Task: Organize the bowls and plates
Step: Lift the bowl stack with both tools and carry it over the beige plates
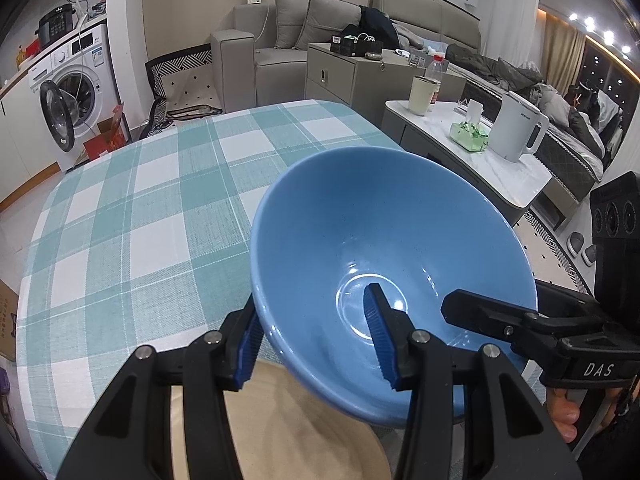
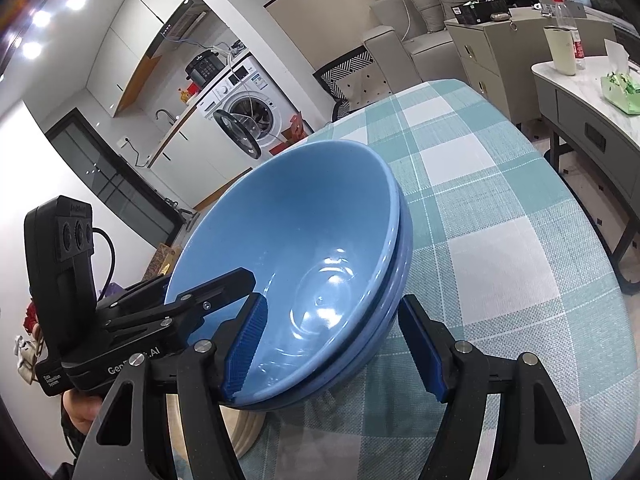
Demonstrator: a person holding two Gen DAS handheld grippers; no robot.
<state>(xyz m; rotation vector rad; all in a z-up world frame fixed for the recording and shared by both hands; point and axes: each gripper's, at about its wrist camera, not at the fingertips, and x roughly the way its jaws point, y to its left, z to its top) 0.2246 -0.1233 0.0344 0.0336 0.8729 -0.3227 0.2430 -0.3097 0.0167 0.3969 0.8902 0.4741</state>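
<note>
A stack of nested blue bowls sits low over a beige round plate at the near edge of the checked tablecloth. My left gripper straddles the near wall, one blue pad outside and the other inside on the bowl's floor, shut on the stack. My right gripper clamps the opposite wall the same way, its outer pad against the stacked rims. Each view shows the other gripper's fingers hooked over the rim. Whether the stack rests on the plate is hidden.
The teal and white checked table stretches away beyond the bowls. To the right stands a marble coffee table with a white kettle, a cup and a tissue pack. A washing machine is at far left, a sofa behind.
</note>
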